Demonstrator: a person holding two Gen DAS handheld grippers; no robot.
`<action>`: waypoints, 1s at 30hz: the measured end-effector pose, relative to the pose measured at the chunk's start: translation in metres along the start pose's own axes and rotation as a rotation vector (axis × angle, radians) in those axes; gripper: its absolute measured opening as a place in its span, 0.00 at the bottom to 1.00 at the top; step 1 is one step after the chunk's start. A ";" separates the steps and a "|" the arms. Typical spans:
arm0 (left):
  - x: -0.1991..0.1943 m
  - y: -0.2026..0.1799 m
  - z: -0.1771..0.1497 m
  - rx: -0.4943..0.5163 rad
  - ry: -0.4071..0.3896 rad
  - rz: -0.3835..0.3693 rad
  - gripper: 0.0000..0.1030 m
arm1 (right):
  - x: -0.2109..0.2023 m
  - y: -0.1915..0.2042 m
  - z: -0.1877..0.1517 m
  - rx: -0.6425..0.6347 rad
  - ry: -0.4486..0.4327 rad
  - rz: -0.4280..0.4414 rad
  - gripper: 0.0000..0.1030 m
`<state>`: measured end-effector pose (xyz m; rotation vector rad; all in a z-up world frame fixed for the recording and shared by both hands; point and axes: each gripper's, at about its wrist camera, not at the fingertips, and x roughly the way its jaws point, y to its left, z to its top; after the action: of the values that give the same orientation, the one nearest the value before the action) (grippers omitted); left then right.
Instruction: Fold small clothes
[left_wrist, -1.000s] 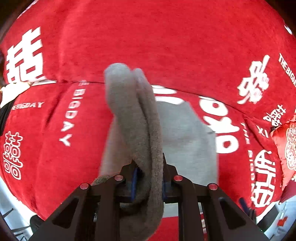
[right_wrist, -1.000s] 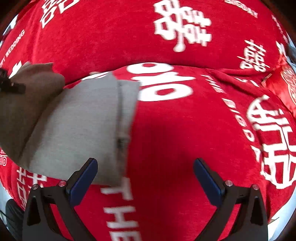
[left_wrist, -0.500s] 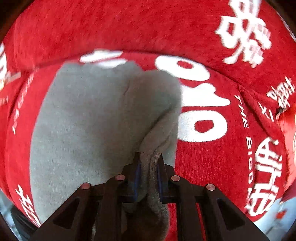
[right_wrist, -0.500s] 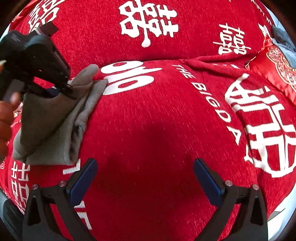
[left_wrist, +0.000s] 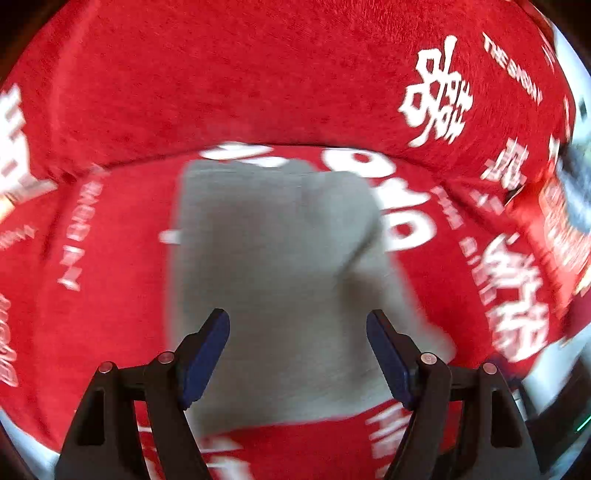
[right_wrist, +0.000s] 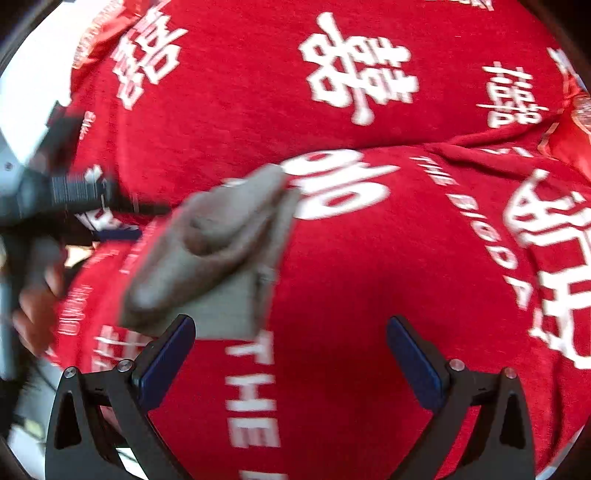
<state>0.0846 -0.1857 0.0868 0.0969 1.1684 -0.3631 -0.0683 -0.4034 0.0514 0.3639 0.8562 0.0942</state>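
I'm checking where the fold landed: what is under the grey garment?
The grey garment lies on the red cover with white lettering. Part of that lettering disappears beneath the garment; whatever else it covers is hidden.

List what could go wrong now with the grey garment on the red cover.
1. The garment's top layer bulges in a loose hump, so the fold may spring open.
2. The left gripper is opening right above the cloth with nothing pinched; a pad could snag it while pulling away.
3. The garment lies on a rounded red cover near its front edge, so it might slide off.
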 end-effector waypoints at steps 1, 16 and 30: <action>-0.001 0.007 -0.010 0.019 -0.019 0.021 0.75 | -0.001 0.009 0.004 -0.009 -0.005 0.017 1.00; 0.042 0.052 -0.072 0.022 0.016 0.009 0.85 | 0.074 0.055 0.015 -0.078 0.138 0.031 0.11; 0.019 0.061 -0.038 -0.070 -0.077 0.002 0.85 | 0.025 0.098 0.043 -0.170 -0.037 0.032 0.66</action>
<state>0.0777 -0.1225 0.0478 0.0228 1.1036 -0.3210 -0.0134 -0.3180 0.0939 0.2196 0.7994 0.1876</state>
